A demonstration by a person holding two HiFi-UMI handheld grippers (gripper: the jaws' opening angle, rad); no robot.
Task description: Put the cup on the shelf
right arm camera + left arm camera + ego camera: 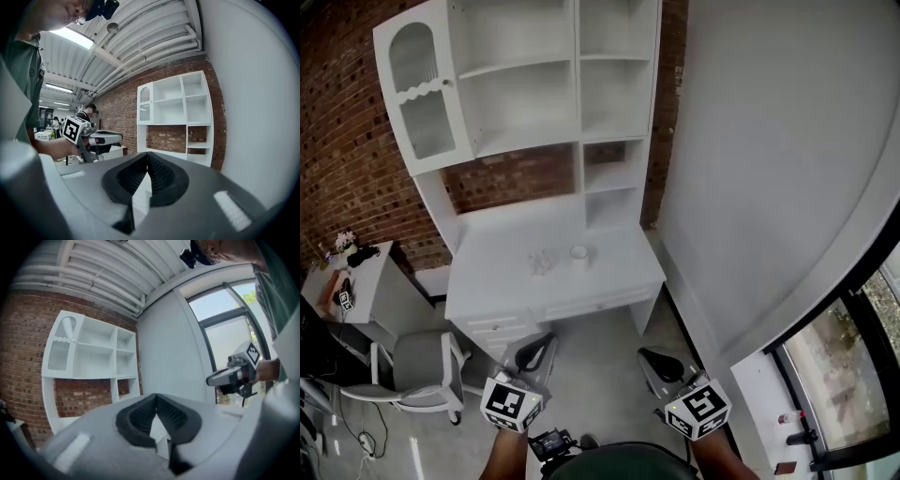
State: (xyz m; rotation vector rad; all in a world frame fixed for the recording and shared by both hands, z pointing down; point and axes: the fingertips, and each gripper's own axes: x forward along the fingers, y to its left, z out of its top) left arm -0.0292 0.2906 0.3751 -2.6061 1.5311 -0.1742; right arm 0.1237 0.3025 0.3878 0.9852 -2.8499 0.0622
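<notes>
A small white cup [579, 254] stands on the white desk top [497, 272], near its middle, under the white shelf unit [534, 94]. The shelves look bare. In the head view both grippers hover low over the floor in front of the desk, well short of the cup. My left gripper [544, 337] is shut with nothing in it, its dark pads meeting at the tip [156, 397]. My right gripper [650, 354] is likewise shut and holds nothing [147, 154]. Each gripper view faces the shelf unit [93, 352] [173, 103] from a distance; the cup does not show there.
A small clear object [542, 261] lies on the desk left of the cup. A grey chair [417, 366] and a low side table [380, 291] with small items stand at the left. A white wall [769, 141] runs along the right, with a window [844, 356] beyond it.
</notes>
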